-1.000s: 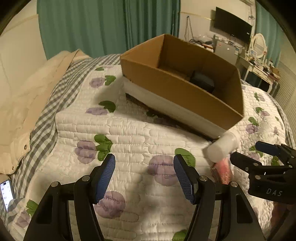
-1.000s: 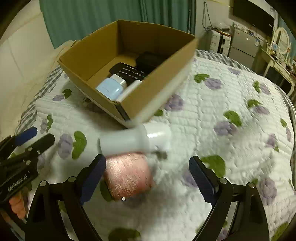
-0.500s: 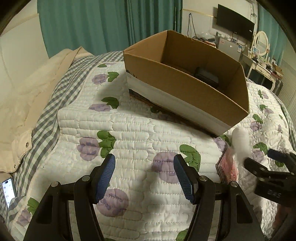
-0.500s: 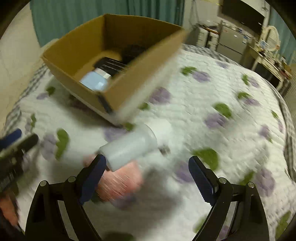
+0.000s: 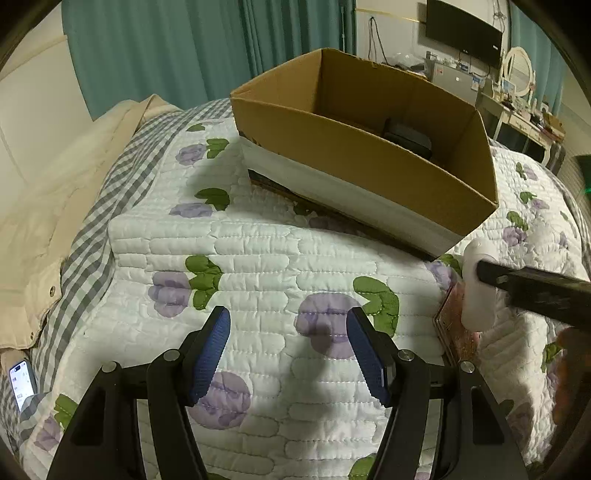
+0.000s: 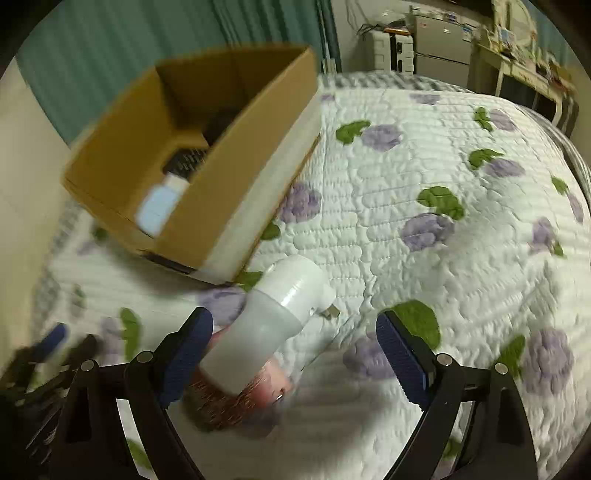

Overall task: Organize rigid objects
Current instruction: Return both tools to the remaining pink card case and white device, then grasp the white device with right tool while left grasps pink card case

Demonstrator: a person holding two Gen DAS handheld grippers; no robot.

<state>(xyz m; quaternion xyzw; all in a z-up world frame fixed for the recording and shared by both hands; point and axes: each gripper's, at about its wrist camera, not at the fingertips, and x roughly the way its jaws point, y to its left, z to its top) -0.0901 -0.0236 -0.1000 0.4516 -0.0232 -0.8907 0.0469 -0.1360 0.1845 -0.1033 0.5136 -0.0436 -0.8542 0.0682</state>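
A cardboard box stands on the quilted bed; it also shows in the right wrist view, holding a pale blue item and dark objects. A white plug-in device lies on a pink glittery object just in front of the box corner. My right gripper is open, its jaws on either side of the white device, the left pad close to it. My left gripper is open and empty over the quilt. The white device shows at the right of the left wrist view.
A beige coat and a phone lie at the bed's left edge. Green curtains hang behind. A dresser with a mirror and a wall TV stand at the far right.
My right gripper has swung right and moved in around the white device, which now lies between its jaws. The left gripper has barely moved.
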